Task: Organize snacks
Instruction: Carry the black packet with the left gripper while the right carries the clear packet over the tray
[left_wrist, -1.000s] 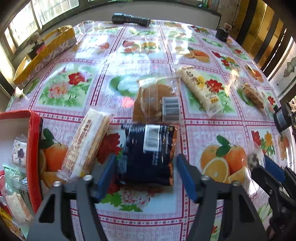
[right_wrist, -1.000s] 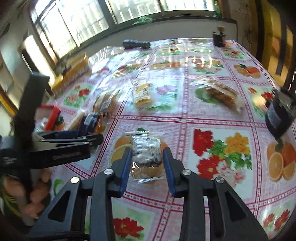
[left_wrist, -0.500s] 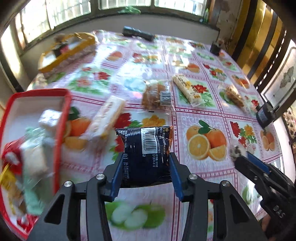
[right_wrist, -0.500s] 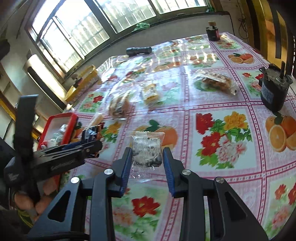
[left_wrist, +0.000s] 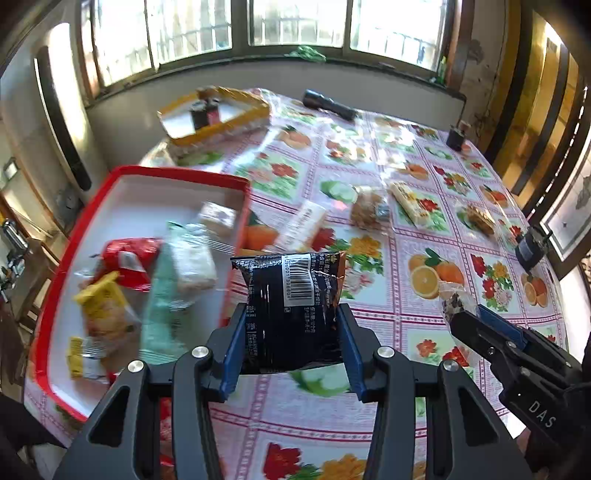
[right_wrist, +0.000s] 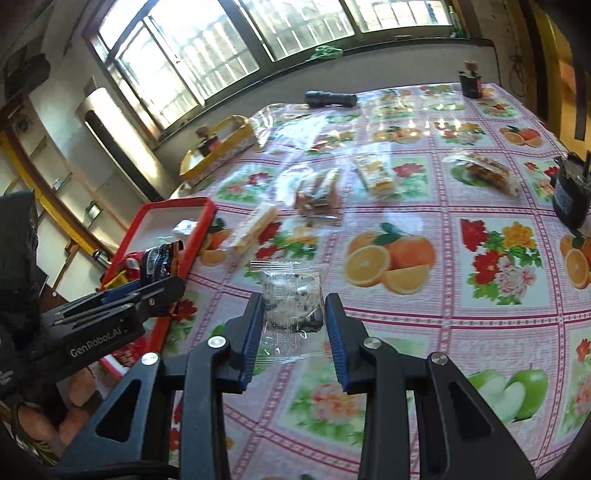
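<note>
Both packets now off the cloth, lifted since earlier frame | left gripper (left_wrist: 291, 328) pinches black snack packet (left_wrist: 291, 306) beside red tray (left_wrist: 147, 173) | right gripper (right_wrist: 293, 325) clamps clear-wrapped snack (right_wrist: 291, 299) above tablecloth (right_wrist: 443, 332)

Tray (left_wrist: 48, 295) left on table (left_wrist: 406, 332) – snacks (left_wrist: 192, 258) inside, flashlight (left_wrist: 328, 103) far behind
</note>
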